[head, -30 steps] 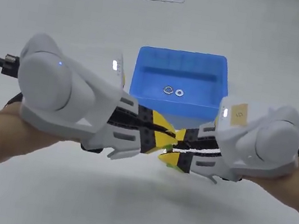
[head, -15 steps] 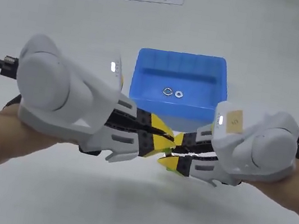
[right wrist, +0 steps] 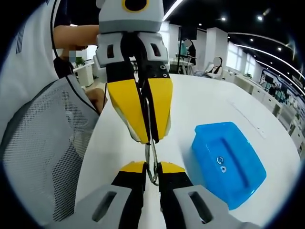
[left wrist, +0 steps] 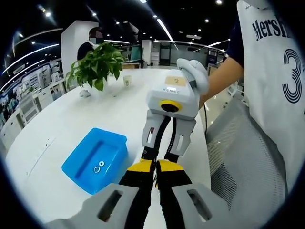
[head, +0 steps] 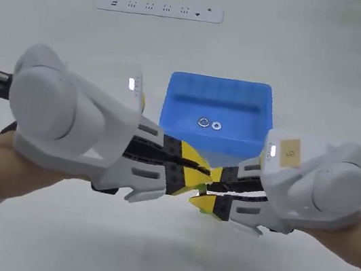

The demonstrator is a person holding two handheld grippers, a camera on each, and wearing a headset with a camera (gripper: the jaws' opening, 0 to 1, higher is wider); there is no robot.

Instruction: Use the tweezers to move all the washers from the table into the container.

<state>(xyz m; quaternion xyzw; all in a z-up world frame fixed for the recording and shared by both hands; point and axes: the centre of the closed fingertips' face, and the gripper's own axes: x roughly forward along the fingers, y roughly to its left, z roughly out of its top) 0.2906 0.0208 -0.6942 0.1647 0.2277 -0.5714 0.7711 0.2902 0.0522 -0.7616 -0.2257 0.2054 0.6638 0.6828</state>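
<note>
Barely anything moved: my left gripper (right wrist: pixel 148 139) and right gripper (right wrist: pixel 152 168) both clamp the tweezers (right wrist: pixel 151 155); uneven release could drop them.

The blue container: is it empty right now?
No, in the head view a larger washer and a smaller washer lie side by side on the floor of the blue container.

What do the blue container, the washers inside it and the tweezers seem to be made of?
Container: probably plastic; even blue colour with a soft sheen.
Washers: likely metal; small, shiny, silvery rings.
Tweezers: likely steel; thin, bright strips that catch the light.
</note>
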